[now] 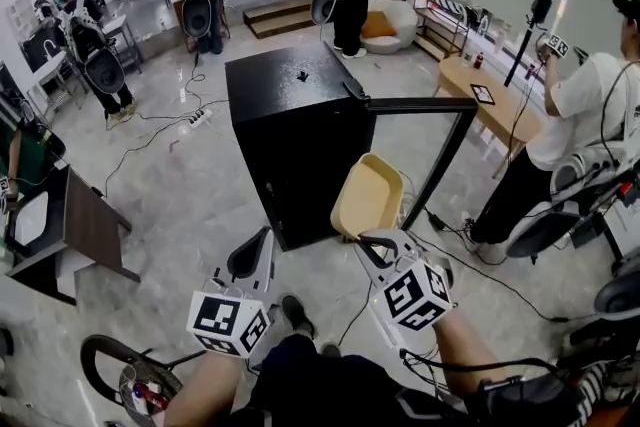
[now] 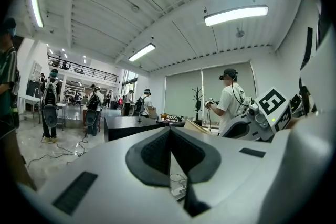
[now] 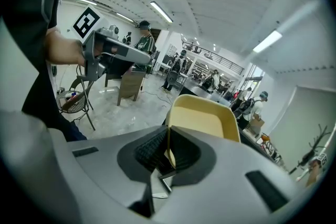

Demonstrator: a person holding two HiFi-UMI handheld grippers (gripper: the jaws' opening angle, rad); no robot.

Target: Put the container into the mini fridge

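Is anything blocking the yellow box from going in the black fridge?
Nothing visible does. The door of the mini fridge stands open, and the container, pinched by the right hand-held gripper, hangs just in front of the opening.

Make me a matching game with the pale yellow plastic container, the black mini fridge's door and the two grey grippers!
Things:
1. pale yellow plastic container
2. door of the black box-shaped mini fridge
3. left gripper
4. right gripper

States:
a. swung open
b. clamped on a thin rim
c. held in the air in front of the fridge
d. shut, with nothing in it

Pairs: 1-c, 2-a, 3-d, 4-b.
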